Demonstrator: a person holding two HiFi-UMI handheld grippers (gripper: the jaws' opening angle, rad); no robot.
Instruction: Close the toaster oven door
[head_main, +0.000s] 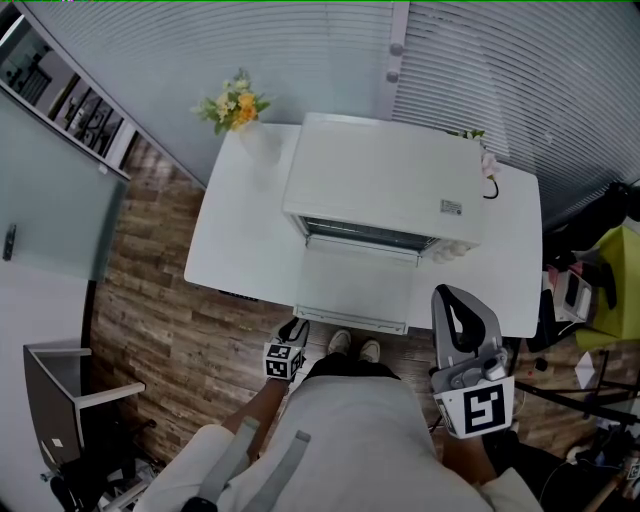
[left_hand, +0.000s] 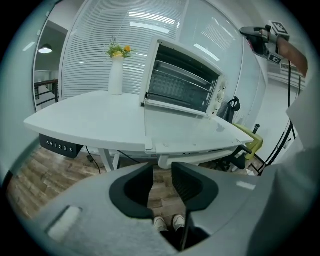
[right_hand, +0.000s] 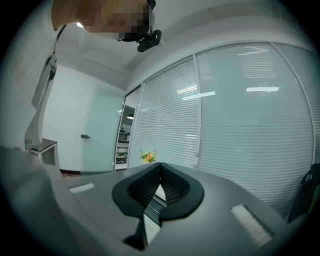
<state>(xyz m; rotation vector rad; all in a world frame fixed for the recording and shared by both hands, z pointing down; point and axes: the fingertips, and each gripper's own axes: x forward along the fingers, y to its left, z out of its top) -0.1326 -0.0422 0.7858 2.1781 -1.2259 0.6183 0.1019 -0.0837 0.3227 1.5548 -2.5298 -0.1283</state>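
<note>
Head view overhead, left gripper view low — both on toaster oven

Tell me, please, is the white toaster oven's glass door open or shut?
Open: the glass door lies folded down flat before the white toaster oven, exposing its wire rack.

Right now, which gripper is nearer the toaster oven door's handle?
Left. The left gripper is just short of the handle, near its left end; the right gripper is held high, off to its right.

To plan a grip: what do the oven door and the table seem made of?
Oven door: a glossy, reflecting pane, likely glass, in a white frame, perhaps painted metal. Table: smooth white top with a soft sheen, likely laminate; uncertain.
</note>
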